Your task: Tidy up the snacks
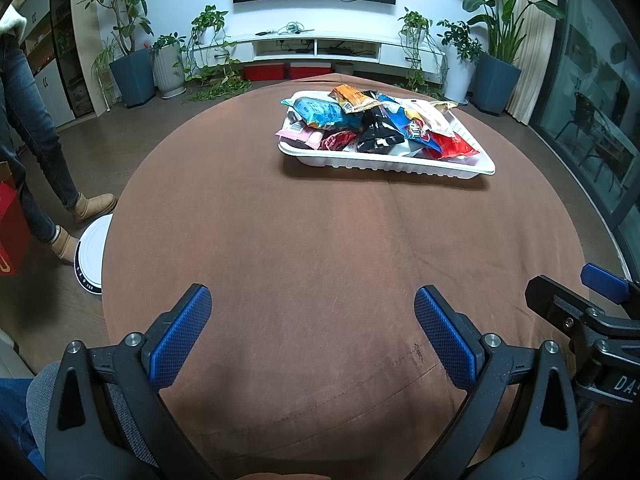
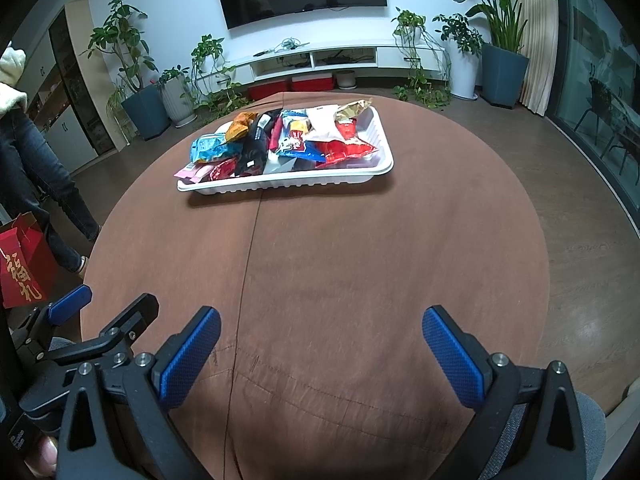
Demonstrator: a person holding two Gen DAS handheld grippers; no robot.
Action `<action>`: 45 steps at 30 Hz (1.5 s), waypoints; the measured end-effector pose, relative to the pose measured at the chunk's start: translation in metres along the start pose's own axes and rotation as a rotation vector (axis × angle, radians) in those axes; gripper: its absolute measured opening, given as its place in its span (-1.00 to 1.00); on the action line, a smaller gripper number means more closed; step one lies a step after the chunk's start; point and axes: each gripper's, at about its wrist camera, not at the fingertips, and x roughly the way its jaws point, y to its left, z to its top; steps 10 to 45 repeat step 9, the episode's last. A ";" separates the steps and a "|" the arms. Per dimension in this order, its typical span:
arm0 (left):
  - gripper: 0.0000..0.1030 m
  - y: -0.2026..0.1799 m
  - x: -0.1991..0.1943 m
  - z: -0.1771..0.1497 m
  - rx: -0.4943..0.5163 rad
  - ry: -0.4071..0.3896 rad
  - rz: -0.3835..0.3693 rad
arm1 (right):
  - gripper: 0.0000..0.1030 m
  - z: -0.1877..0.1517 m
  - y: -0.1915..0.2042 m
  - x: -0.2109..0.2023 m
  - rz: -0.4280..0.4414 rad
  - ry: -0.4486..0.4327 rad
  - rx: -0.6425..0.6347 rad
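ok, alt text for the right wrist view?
A white tray piled with mixed snack packets sits far across a round brown-clothed table. The right gripper hangs open and empty over the near edge, the left gripper beside it.

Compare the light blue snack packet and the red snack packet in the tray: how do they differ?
Colour: the light blue packet carries pale printed graphics; the red packet is glossy red.
Place: the light blue packet sits toward the left end of the white tray, the red packet at its right end.
Pose: the light blue packet rides on top of other packets; the red packet lies lower, near the tray's front rim.
Both are loose in the pile, with neither gripper near them.
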 end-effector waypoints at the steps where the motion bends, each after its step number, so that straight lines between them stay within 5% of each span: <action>1: 1.00 0.001 0.000 0.000 -0.001 -0.001 -0.003 | 1.00 0.000 0.000 0.000 0.000 0.000 0.000; 8: 0.99 -0.001 -0.010 -0.001 0.022 -0.055 -0.001 | 1.00 -0.003 -0.001 -0.001 0.002 0.003 -0.001; 45: 0.99 0.000 -0.011 -0.001 0.017 -0.054 -0.005 | 1.00 -0.005 -0.001 -0.002 0.002 0.001 0.000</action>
